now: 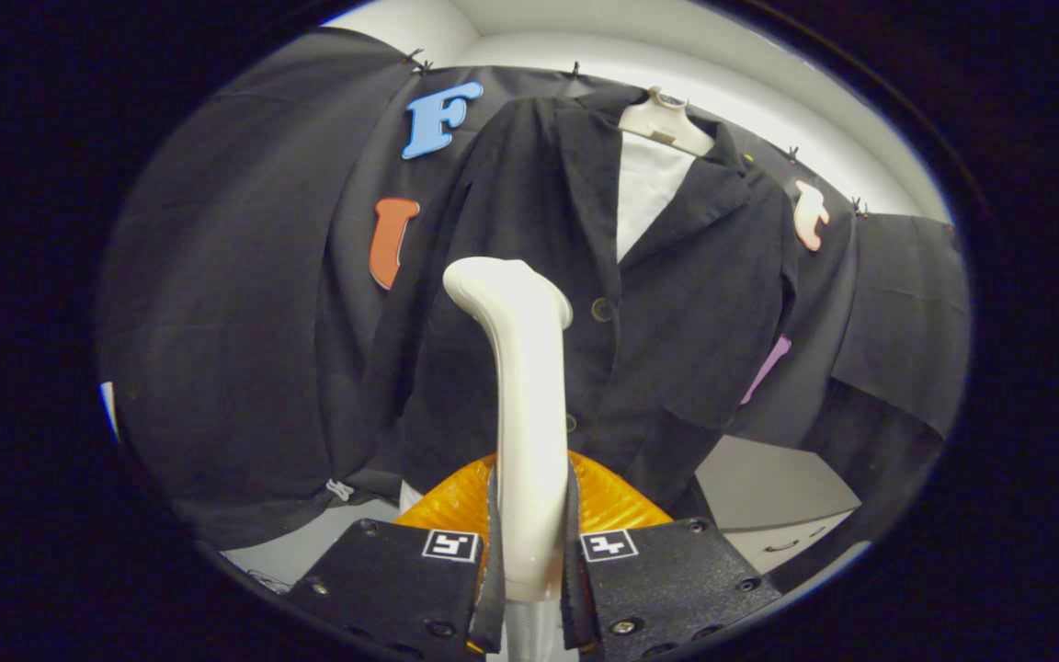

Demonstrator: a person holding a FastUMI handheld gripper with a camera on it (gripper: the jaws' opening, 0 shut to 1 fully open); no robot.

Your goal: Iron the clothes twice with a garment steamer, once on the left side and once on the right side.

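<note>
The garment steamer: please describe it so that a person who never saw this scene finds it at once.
Start at the dark jacket on its pale hanger. In front of it rises the garment steamer, its handle clamped between the fingers of the gripper. It is the only glossy cream object, with a bent head and an amber translucent body.
</note>
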